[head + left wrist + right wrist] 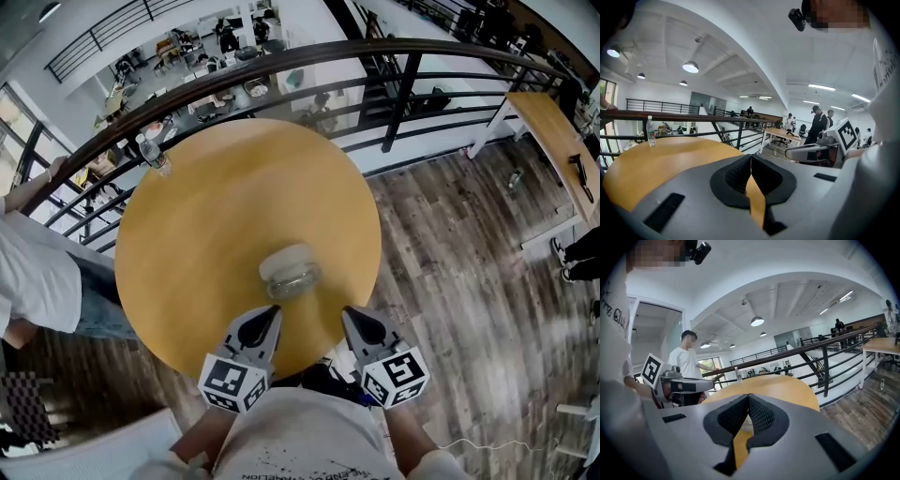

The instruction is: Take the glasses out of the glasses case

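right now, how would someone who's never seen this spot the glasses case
Find the big round wooden table. The glasses case lies near its near edge. It is pale, low and rounded, unlike the upright clear water bottle at the far edge.

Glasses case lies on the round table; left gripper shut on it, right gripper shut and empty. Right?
No. The left gripper is shut on nothing: the left gripper view shows its fingers together, and the head view shows the glasses case ahead of it. The rest holds.

Upper-level interior: round wooden table point(225, 216) beside a black railing point(281, 64); dark plank floor point(450, 262); long desk point(558, 141) at right; white ceiling point(740, 42) with round lamps point(690, 67).
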Available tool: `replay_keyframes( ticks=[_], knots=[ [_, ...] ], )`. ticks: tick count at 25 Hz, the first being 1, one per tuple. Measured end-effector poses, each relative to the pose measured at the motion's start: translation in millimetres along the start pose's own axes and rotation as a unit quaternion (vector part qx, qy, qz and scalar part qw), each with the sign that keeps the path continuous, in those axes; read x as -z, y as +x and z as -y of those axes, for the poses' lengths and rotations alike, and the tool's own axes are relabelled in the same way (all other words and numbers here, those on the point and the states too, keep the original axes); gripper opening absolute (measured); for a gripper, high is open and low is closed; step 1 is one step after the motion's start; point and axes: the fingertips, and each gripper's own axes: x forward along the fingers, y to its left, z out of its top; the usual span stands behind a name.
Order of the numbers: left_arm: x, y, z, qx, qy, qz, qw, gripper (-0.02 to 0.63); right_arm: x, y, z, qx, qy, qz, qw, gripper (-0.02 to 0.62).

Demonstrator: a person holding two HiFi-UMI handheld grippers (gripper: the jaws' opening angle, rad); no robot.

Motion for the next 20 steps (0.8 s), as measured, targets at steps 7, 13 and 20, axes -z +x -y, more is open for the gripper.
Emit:
replay_keyframes(
  ticks=[7, 13, 20],
  knots=[
    [16.7, 12.7, -29.5, 0.013, 0.005, -0.025, 0.9996, 0.025, 11.1, 28.4, -6.1, 0.005, 0.002, -0.021, 1.0, 0.025],
    [32.8, 29.5, -47.2, 0.039, 0.012, -0.047, 0.998, 0.025, 24.9, 54.0, -4.6, -0.001, 0.007, -0.037, 0.999, 0.025],
    [57.6, 49.1, -54.0, 0.051, 0.014, -0.071, 0.9961, 0.025, 43.3, 65.6, 3.5, -0.009, 0.014, -0.059, 0.998, 0.025]
  ],
)
